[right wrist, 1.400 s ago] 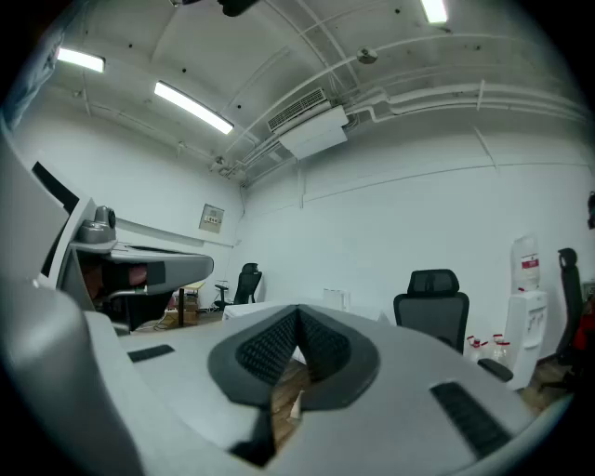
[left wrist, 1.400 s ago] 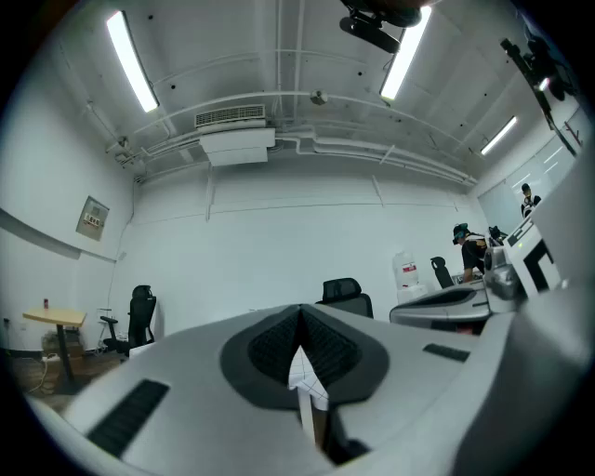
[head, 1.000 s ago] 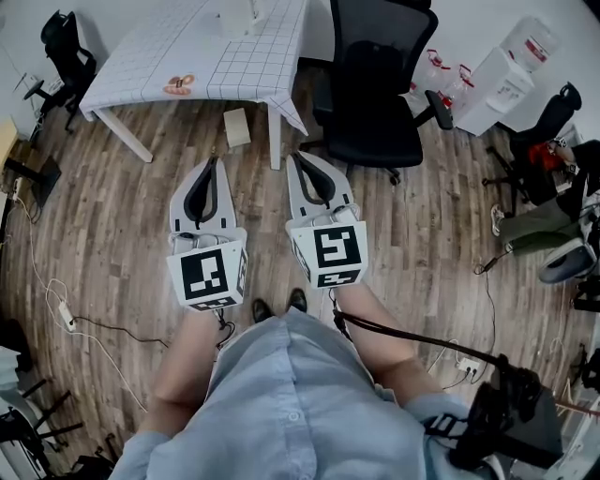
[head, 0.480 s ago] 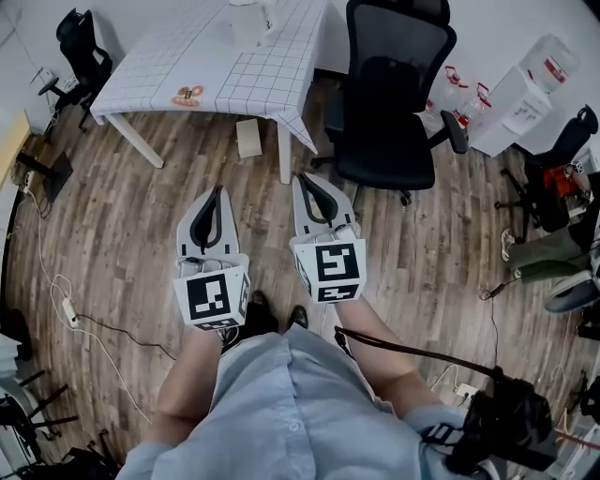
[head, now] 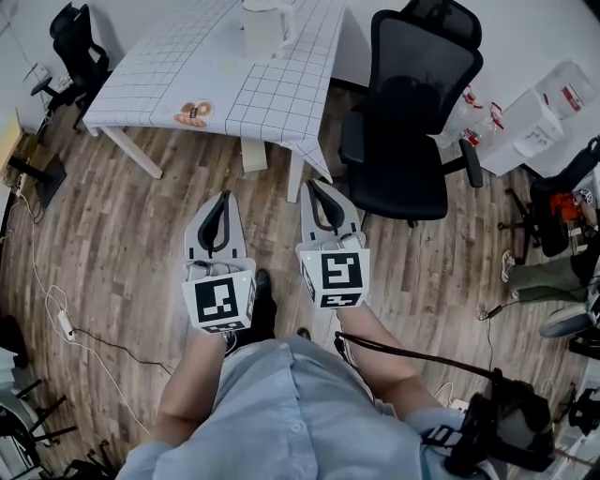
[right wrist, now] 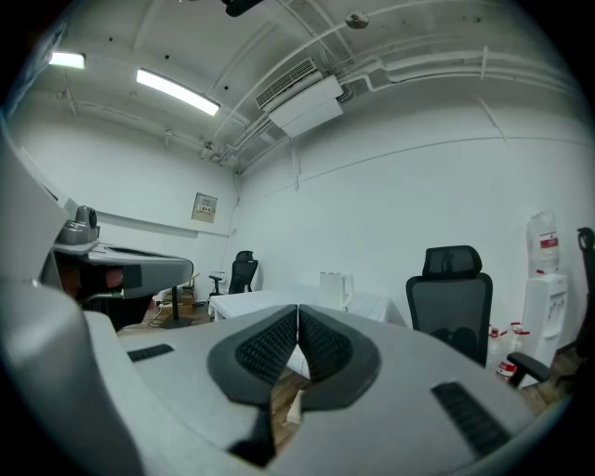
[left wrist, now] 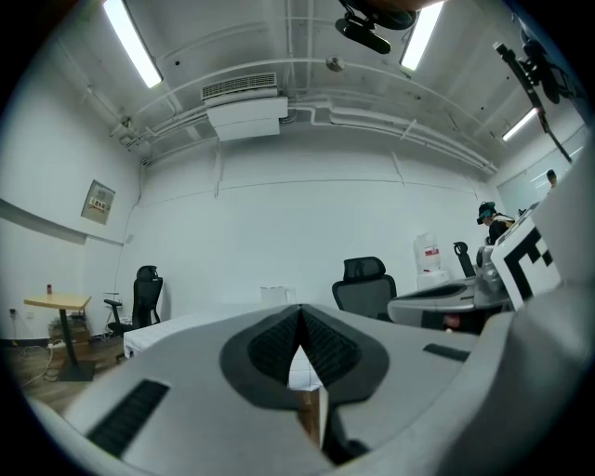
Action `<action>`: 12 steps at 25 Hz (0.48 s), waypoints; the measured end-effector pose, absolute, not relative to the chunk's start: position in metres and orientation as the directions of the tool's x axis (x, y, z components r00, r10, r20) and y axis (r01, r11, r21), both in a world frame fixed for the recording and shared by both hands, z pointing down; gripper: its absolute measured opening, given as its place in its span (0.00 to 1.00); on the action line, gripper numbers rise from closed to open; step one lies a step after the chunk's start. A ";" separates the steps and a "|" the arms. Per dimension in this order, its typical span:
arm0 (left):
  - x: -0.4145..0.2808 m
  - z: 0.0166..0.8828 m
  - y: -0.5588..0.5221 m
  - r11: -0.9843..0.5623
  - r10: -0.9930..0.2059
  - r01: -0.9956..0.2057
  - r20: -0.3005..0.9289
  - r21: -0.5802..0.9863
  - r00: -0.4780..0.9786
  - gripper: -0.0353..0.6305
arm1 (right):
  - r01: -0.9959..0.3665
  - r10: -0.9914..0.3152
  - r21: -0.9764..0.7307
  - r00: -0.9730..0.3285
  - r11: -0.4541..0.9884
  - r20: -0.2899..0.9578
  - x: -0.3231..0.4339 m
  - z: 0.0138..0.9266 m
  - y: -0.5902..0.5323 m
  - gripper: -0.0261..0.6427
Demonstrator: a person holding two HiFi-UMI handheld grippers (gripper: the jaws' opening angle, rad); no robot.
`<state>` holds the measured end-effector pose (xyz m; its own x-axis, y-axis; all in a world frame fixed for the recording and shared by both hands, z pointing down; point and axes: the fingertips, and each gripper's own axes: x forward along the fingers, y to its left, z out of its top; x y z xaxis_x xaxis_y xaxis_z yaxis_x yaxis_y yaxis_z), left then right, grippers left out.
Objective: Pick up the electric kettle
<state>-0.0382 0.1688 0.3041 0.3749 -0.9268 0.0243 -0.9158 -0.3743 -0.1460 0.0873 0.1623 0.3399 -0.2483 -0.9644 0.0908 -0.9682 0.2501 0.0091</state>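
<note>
The white electric kettle stands at the far side of a table covered with a white grid cloth. It also shows small and distant in the left gripper view as the kettle and in the right gripper view as the kettle. My left gripper and right gripper are held side by side over the wooden floor, well short of the table. Both point towards it. Each is shut with nothing between its jaws, as the left gripper and right gripper show in their own views.
A black office chair stands right of the table, close to its corner. A small box lies under the table and an orange-brown item sits on the cloth. Cables trail on the floor at left. Water jugs and white boxes stand at right.
The person has walked towards the table. The table, kettle and chair have slid lower and nearer in the head view. Both grippers stay shut in front of the body.
</note>
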 end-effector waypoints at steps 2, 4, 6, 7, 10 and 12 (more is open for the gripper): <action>-0.043 0.300 0.131 -0.385 -0.922 -0.912 0.026 -0.141 0.385 0.05 | -0.969 -0.966 0.012 -0.246 0.247 0.085 0.079 0.334 0.124 0.04; -0.048 0.293 0.095 -0.397 -0.917 -0.907 0.022 -0.140 0.398 0.05 | -0.970 -0.967 0.018 -0.241 0.243 0.081 0.073 0.326 0.087 0.04; -0.054 0.287 0.067 -0.402 -0.914 -0.905 0.006 -0.142 0.405 0.05 | -0.972 -0.970 0.022 -0.234 0.236 0.070 0.067 0.319 0.058 0.04; -0.057 0.284 0.055 -0.402 -0.914 -0.904 -0.003 -0.144 0.406 0.05 | -0.972 -0.971 0.023 -0.230 0.232 0.063 0.064 0.315 0.046 0.04; -0.065 0.276 0.021 -0.409 -0.909 -0.901 -0.022 -0.148 0.416 0.05 | -0.975 -0.975 0.028 -0.218 0.220 0.045 0.058 0.305 0.013 0.04; -0.066 0.272 0.003 -0.417 -0.904 -0.896 -0.032 -0.151 0.426 0.05 | -0.977 -0.977 0.027 -0.211 0.212 0.033 0.057 0.299 -0.007 0.04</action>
<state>-0.0658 0.0032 0.2717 0.4257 -0.9043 -0.0318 -0.8965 -0.4167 -0.1506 0.0570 -0.0066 0.2991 -0.2109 -0.9769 0.0331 -0.9769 0.2118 0.0273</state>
